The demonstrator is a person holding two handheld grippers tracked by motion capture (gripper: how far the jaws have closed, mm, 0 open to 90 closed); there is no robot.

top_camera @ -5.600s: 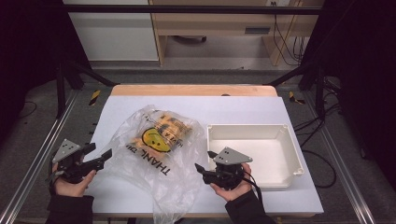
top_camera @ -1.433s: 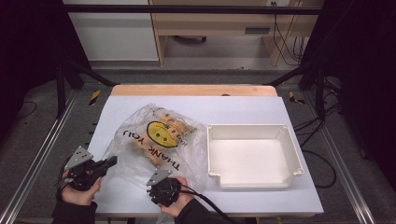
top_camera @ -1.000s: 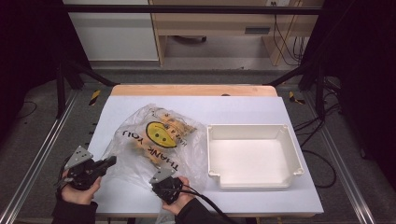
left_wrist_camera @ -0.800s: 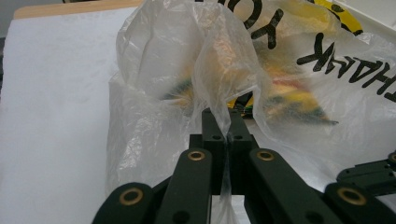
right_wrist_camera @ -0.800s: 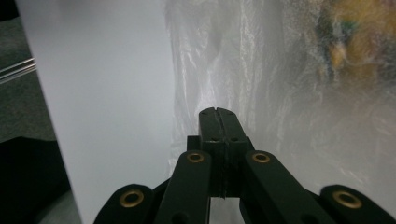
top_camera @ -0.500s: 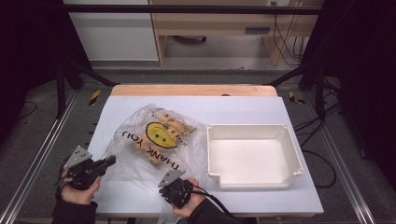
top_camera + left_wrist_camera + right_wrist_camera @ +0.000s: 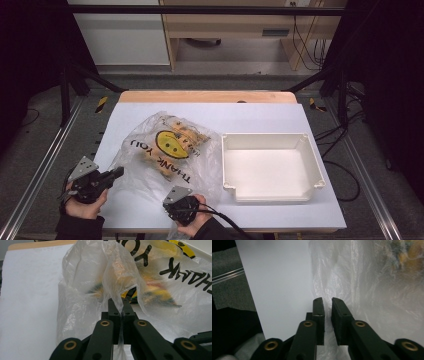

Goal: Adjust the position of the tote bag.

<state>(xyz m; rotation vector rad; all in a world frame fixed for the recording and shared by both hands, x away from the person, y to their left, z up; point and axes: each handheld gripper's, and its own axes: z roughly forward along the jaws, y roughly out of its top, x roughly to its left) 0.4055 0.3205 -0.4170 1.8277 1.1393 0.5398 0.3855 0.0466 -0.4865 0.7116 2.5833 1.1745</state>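
Now left gripper [image 7: 121, 307] pinching the plastic bag [image 7: 140, 287], right gripper [image 7: 325, 305] narrowly parted astride its film

Crumpled clear bag [image 7: 167, 152] (smiley print) beside white bin [image 7: 270, 167].

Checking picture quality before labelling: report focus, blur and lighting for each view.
High view: even light on the white table, dark surroundings, soft overall. Left gripper view: jaws sharp, pinching a strip of the plastic bag, whose coloured contents blur behind the film. Right gripper view: jaws crisp with a narrow gap, the bag hazy, contents at top right out of focus.
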